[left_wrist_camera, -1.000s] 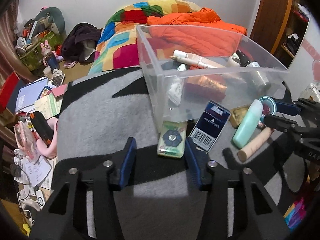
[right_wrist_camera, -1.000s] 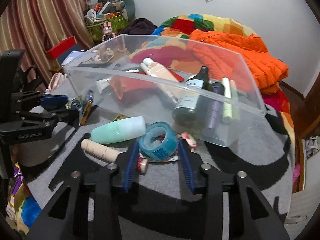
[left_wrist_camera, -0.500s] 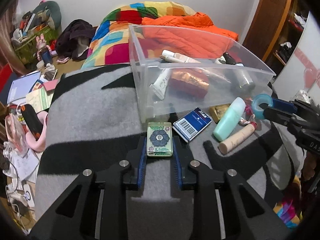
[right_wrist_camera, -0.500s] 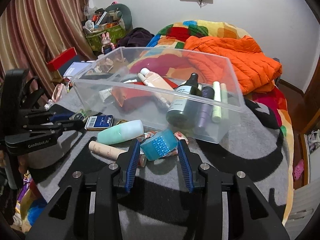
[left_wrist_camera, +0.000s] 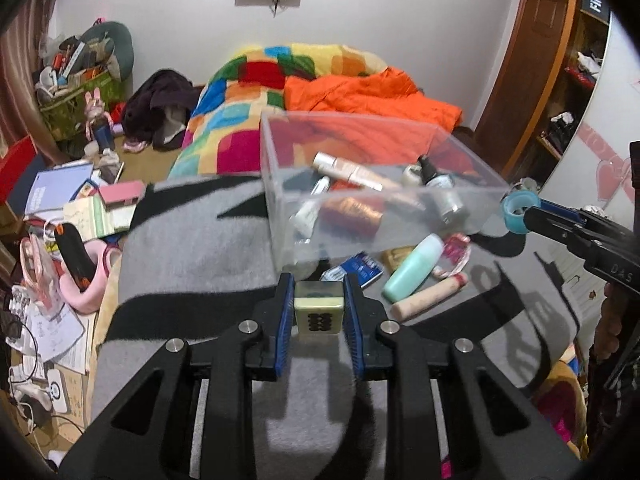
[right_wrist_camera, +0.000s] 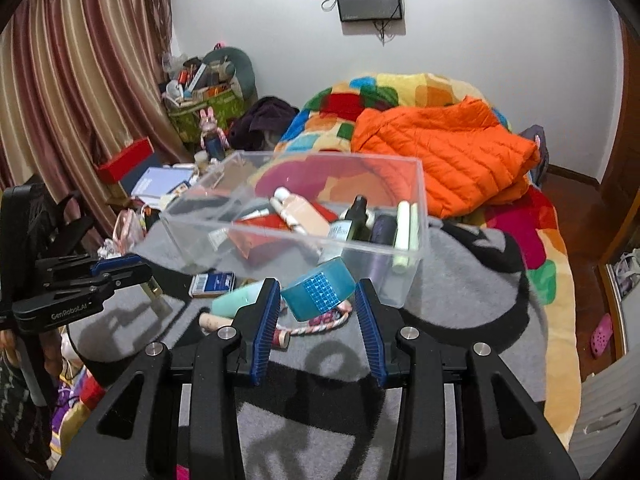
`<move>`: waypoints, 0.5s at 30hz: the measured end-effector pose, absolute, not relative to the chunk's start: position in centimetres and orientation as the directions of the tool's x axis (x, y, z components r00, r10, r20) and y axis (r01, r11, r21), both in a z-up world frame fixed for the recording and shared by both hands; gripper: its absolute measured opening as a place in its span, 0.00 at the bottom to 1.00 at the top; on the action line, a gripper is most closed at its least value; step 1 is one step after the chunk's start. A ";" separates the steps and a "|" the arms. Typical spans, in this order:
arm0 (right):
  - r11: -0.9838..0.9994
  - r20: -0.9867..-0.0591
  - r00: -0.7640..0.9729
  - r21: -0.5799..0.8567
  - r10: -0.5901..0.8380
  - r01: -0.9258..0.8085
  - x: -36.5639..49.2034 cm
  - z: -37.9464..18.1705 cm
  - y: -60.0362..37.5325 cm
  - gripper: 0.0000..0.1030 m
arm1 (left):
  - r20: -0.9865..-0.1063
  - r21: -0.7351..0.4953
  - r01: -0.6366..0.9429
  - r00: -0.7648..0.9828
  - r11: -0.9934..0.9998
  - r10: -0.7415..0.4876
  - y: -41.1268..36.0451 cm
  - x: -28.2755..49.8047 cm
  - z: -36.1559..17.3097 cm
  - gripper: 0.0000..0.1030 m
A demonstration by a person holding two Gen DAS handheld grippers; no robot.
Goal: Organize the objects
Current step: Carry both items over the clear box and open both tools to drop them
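Both loaded — left gripper [left_wrist_camera: 319,312] clamped on small tile box [left_wrist_camera: 319,311], right gripper [right_wrist_camera: 316,306] on blue tape roll [right_wrist_camera: 319,296]; clear bin [right_wrist_camera: 394,246] just ahead of and slightly below both, right nearer.

We were in a lived-in bedroom of a home. Ahead of the jaws lay a bed with a patchwork quilt [right_wrist_camera: 400,92] and an orange puffer jacket [right_wrist_camera: 440,152]. Beyond it, a small screen [right_wrist_camera: 368,0] hung on the white wall. Left of the jaws, striped curtains [right_wrist_camera: 72,92] fell beside a green basket [right_wrist_camera: 204,112] of clutter, with books and papers [left_wrist_camera: 60,188] strewn on the floor.
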State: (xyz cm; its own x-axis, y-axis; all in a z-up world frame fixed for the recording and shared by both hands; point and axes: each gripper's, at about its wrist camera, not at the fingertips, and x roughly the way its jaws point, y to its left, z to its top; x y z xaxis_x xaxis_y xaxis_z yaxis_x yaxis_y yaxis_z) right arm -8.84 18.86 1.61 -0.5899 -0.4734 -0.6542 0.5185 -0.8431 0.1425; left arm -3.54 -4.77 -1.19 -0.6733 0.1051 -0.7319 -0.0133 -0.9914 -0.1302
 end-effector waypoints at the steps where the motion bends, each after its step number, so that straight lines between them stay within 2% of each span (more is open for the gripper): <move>1: -0.844 -0.647 -0.596 0.144 -0.475 0.516 -8.8 1.9 19.0 0.35 | -0.725 -0.132 -0.018 -0.680 -0.991 0.109 -4.6 -3.6 -0.8 0.23; 11: -0.856 -0.597 -0.641 0.167 -0.482 0.489 -10.0 3.8 19.8 0.35 | -0.644 -0.159 -0.059 -0.751 -0.986 0.149 -3.5 -5.3 3.2 0.23; 15: -0.853 -0.600 -0.636 0.165 -0.486 0.496 -10.9 3.6 18.8 0.35 | -0.639 -0.176 -0.070 -0.751 -0.982 0.167 -3.5 -6.6 3.7 0.23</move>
